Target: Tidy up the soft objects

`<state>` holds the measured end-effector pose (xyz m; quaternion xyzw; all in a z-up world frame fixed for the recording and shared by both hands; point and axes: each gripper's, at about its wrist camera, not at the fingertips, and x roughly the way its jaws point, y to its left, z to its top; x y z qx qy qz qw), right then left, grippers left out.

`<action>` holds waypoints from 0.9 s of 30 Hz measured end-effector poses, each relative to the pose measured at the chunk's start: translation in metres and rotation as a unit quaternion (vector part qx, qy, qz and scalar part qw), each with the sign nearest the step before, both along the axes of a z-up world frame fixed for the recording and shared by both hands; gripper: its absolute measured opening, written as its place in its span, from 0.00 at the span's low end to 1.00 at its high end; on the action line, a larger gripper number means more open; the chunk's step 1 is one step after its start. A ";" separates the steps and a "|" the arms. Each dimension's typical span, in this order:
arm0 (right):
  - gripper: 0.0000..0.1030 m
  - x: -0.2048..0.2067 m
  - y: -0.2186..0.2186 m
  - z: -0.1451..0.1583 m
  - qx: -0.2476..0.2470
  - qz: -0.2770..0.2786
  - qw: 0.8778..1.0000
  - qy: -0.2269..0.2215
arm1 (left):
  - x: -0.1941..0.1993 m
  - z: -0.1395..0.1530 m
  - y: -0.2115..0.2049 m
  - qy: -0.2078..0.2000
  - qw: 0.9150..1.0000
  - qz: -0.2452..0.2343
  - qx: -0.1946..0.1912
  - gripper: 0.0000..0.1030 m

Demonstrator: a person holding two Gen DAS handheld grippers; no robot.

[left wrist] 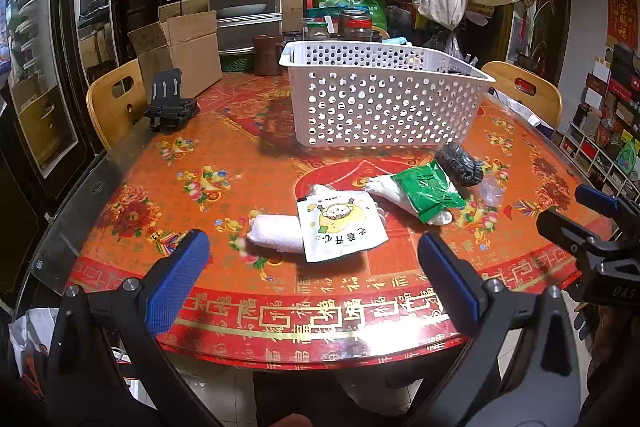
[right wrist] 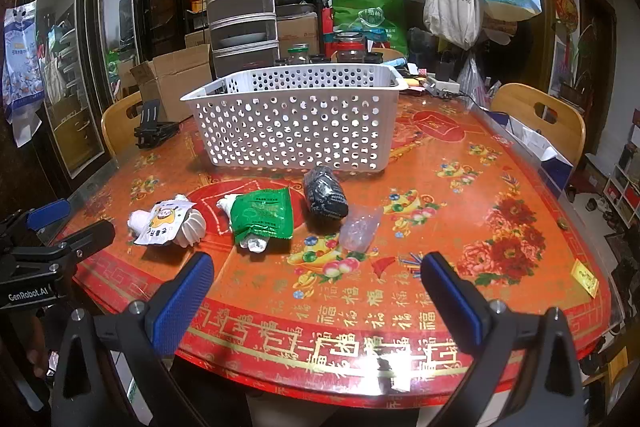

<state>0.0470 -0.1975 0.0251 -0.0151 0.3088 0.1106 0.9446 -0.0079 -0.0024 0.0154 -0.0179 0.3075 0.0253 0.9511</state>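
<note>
Start of the task: your left hand-held gripper (left wrist: 314, 281) and right hand-held gripper (right wrist: 318, 297) hang wide open and empty over the counter's (left wrist: 224, 155) near edge. The towel (left wrist: 276, 231), packets (left wrist: 342, 223) and sock (right wrist: 325, 195) lie mid-counter before the basket (left wrist: 384, 95); next, likely close on one.

Colours and patterns on the table

White perforated basket (right wrist: 294, 119); red-orange floral tablecloth (right wrist: 460, 227) edged in gold characters; green packet (right wrist: 262, 215); white-yellow cartoon packet (right wrist: 162, 221); black patterned roll (right wrist: 324, 195); blue finger pads (right wrist: 184, 307).
</note>
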 end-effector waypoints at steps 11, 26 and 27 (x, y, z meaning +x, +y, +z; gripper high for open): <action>1.00 0.000 0.000 -0.001 0.000 0.000 1.000 0.001 | 0.000 0.000 0.000 0.001 1.000 0.000 0.000 1.00; 1.00 0.000 0.000 -0.005 0.000 0.000 1.000 0.004 | 0.001 -0.004 0.000 0.004 1.000 -0.001 -0.002 1.00; 1.00 0.000 0.000 -0.005 0.000 0.000 1.000 0.004 | 0.001 -0.004 0.000 0.004 1.000 -0.001 -0.003 1.00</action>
